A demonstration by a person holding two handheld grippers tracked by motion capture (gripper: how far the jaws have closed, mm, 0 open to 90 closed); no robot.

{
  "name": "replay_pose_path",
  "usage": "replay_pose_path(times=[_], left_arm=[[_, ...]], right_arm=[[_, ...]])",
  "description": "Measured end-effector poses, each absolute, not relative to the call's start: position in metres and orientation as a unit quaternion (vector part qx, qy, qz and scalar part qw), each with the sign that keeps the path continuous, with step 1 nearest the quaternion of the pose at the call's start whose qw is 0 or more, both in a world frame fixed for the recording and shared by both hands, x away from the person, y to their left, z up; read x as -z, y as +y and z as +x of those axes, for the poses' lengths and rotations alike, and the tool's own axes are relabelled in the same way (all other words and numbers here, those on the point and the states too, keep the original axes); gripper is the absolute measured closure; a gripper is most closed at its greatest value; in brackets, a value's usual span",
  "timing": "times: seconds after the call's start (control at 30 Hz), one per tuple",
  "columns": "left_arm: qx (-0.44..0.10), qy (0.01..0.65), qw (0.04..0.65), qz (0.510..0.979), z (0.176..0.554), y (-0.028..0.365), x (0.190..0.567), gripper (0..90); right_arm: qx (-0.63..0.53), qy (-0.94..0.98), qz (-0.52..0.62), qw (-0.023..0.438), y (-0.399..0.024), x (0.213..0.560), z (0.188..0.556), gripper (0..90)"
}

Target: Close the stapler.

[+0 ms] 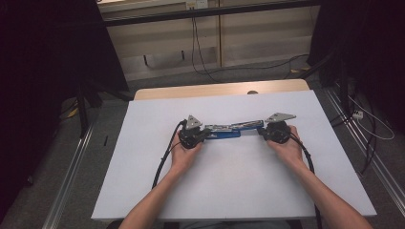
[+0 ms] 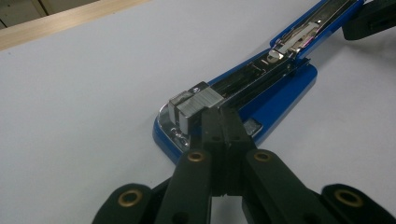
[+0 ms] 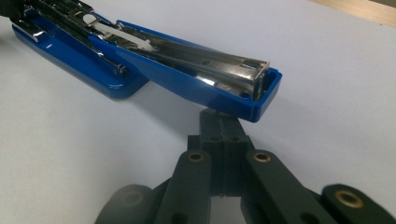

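I hold my left gripper (image 1: 204, 135) and my right gripper (image 1: 261, 131) facing each other over a pale, matte white table top (image 1: 143, 167), and both pairs of jaws are pressed together, with nothing clamped between them. The blue stapler (image 1: 228, 130) lies swung open between my two sets of fingertips. In the left gripper view its blue base and the block of staples (image 2: 196, 105) in its metal channel sit right at my closed tips, seemingly touching them. In the right gripper view the end of the blue cover arm (image 3: 219, 88) hangs just above and beyond my closed tips, its chrome lining facing up.

The white sheet is bare and evenly lit around my fingers. Beyond them a light wooden edge (image 1: 219, 89) borders its far side. Further off are grey floor (image 1: 157, 78), a pale wall panel (image 1: 258, 38) with black cables hanging down, and dark curtains (image 1: 43, 57) on both sides. Metal rails (image 1: 71, 171) run along the floor on either side of the table.
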State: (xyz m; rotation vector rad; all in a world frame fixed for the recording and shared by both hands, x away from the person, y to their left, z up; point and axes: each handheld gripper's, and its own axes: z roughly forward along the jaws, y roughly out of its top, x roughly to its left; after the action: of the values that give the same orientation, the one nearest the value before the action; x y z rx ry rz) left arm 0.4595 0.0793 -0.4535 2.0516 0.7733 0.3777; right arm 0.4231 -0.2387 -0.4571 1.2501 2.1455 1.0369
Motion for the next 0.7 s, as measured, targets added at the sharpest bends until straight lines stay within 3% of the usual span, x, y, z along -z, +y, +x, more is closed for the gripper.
replay_pose_path(times=[0.7], left_arm=[[-0.155, 0.312, 0.441, 0.827, 0.4590, 0.0791, 0.4536, 90.0]], right_arm=[[-0.400, 0.768, 0.442, 0.233, -0.2357, 0.4541, 0.4214, 90.0]])
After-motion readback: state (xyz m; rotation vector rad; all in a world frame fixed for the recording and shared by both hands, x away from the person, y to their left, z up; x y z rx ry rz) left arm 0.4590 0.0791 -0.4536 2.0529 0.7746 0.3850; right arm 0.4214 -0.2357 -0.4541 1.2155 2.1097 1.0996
